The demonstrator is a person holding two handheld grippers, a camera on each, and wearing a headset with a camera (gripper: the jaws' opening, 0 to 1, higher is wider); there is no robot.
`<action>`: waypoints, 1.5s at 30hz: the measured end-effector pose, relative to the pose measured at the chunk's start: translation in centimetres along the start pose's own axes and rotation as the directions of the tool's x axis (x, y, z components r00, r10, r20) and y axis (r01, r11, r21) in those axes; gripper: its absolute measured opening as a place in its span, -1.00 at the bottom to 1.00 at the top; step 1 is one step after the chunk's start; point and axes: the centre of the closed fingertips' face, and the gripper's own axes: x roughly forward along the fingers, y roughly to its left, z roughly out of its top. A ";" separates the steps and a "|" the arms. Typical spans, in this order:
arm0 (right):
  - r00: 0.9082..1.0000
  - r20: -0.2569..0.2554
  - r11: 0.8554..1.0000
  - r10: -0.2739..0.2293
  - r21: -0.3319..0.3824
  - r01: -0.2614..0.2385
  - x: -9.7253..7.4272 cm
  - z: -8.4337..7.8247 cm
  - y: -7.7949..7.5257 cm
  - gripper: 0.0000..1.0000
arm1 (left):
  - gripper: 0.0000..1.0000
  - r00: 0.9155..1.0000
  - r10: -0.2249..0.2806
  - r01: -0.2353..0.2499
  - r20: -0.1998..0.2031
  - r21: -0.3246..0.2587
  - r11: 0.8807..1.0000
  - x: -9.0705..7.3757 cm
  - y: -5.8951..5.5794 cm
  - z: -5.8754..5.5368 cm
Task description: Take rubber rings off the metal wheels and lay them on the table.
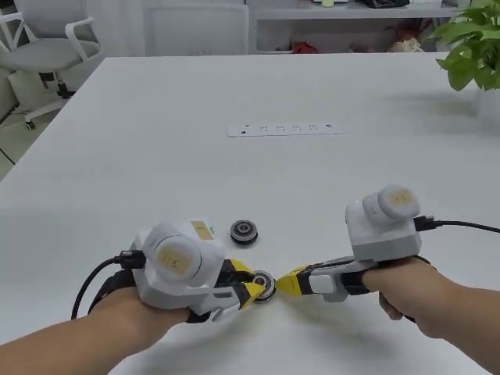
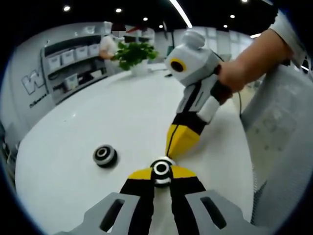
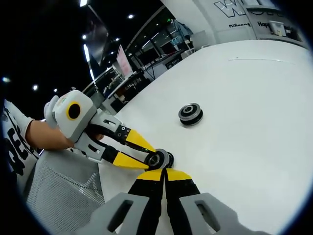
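The left gripper (image 1: 250, 291) pinched a small round metal wheel (image 1: 264, 285); the right gripper (image 1: 281, 285), its yellow wedge tips pressed together, touched the wheel's black-ringed edge.

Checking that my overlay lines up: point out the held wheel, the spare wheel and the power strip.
held wheel (image 2: 161, 169): left gripper view, on its hub.
spare wheel (image 1: 244, 232): head view, on its centre.
power strip (image 1: 285, 129): head view, on the middle of its top face.
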 end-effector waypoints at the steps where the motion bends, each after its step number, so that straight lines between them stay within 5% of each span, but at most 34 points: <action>1: 1.000 0.001 1.000 0.000 -0.001 0.000 0.0 0.0 0.0 -1.00 | -0.77 1.000 0.001 -0.001 0.000 0.001 1.000 0.0 0.0 0.0; 45: 0.997 0.015 0.997 0.072 0.005 -0.072 0.2 0.5 1.5 -1.00 | -0.78 1.000 0.025 -0.024 -0.018 0.023 0.999 0.1 -0.1 0.0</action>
